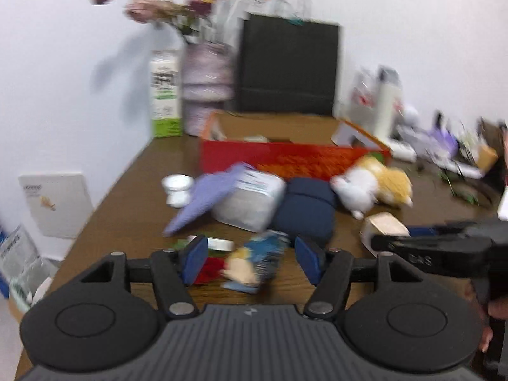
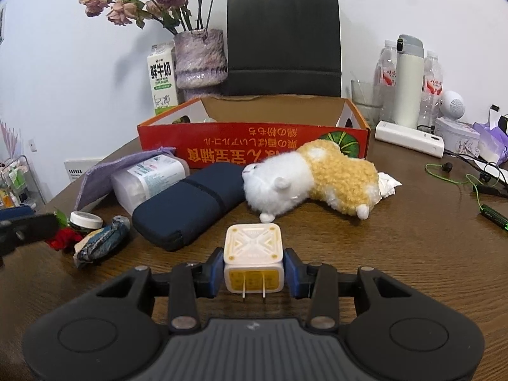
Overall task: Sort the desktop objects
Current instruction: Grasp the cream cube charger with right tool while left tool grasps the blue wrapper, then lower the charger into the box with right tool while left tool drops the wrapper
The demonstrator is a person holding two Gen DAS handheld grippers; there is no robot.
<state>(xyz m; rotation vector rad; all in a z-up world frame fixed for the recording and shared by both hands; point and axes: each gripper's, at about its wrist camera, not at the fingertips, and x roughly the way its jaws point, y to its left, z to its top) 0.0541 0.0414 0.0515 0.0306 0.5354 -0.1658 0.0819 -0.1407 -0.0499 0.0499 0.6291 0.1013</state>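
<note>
The right gripper is seen clamped on a cream plug cube, its blue pads pressed against both sides of the cube and the two metal prongs turned toward the camera, just above the brown table. The left gripper is held with its jaws spread and nothing pinched between them; a crumpled blue packet is seen lying on the table beyond the gap, though the left view is blurred. Beside the packet a red scrap and a small white-lidded jar are found. A navy case is laid at a slant in the middle of the table, touching a clear plastic tub that is partly covered by a purple cloth. A white and yellow plush is laid on its side just right of the case. Behind these an open red box is set, and behind it a black bag, a vase of dried roses and a milk carton are stood against the wall
</note>
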